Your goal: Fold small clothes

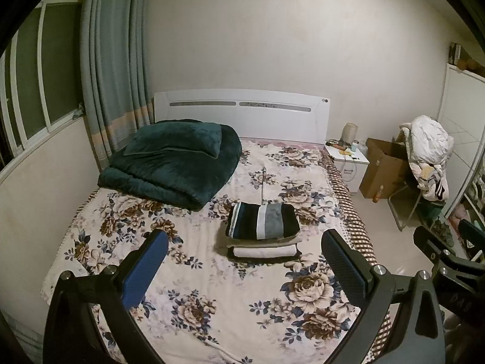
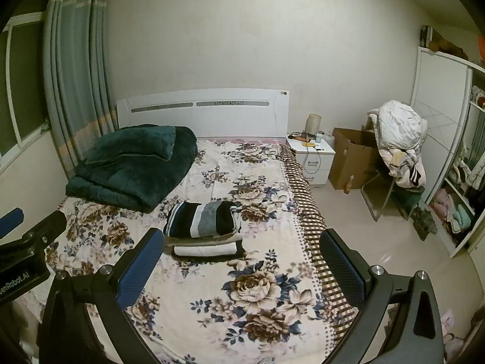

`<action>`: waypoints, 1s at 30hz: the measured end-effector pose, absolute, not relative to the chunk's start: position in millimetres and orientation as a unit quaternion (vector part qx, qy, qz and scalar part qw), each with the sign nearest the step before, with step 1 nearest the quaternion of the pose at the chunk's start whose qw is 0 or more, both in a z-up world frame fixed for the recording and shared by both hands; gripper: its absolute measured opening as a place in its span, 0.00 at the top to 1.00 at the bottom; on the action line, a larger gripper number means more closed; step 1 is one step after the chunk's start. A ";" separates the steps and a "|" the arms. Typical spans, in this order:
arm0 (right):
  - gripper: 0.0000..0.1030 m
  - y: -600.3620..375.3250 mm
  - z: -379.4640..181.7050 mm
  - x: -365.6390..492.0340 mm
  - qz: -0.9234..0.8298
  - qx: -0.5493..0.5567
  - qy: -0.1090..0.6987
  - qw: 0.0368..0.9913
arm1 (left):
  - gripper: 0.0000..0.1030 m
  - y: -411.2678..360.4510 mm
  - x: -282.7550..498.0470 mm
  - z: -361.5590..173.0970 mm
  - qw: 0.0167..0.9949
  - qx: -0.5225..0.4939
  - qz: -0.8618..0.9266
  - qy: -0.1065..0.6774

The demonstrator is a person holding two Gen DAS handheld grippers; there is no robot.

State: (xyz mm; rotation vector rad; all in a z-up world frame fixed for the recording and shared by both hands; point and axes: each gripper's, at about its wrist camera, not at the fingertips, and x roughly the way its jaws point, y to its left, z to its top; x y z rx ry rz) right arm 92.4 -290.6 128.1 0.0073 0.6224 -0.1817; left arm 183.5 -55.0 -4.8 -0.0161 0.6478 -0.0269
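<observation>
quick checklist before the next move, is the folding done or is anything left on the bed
1. Left gripper open, holding nothing: ok.
2. Right gripper open, holding nothing: ok.
3. Stack of folded small clothes on the floral bedsheet, striped dark garment on top: ok.
4. Stack edges squared: cannot tell; lower layers partly hidden.
5. Unfolded small clothes on the bed: none visible; ok.
6. Dark green folded blanket apart from the stack: ok.

Only one legible mark — "enRobot.AI", cut off at the edge — on the left gripper (image 2: 18, 242); nothing else reads.
</observation>
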 end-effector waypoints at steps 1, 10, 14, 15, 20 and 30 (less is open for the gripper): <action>0.00 -289.6 130.1 91.8 -0.089 0.004 0.306 0.948 | 0.00 -55.2 183.1 -4.9 0.948 -0.008 -0.013 0.317; 0.00 -280.2 137.9 93.5 -0.087 0.008 0.303 0.949 | 0.00 -57.4 181.2 -4.4 0.949 -0.009 -0.012 0.316; 0.00 -280.6 137.3 91.1 -0.088 0.009 0.303 0.949 | 0.00 -57.0 181.3 -4.9 0.948 -0.009 -0.013 0.317; 0.00 -280.2 137.3 89.6 -0.088 0.009 0.304 0.949 | 0.00 -57.0 181.3 -4.7 0.949 -0.009 -0.013 0.316; 0.00 -278.8 138.3 83.6 -0.090 0.012 0.304 0.948 | 0.00 -57.4 181.5 -4.3 0.948 -0.009 -0.012 0.317; 0.00 -263.6 139.4 77.1 -0.093 0.020 0.304 0.948 | 0.00 -57.9 180.1 -2.1 0.949 -0.008 -0.010 0.316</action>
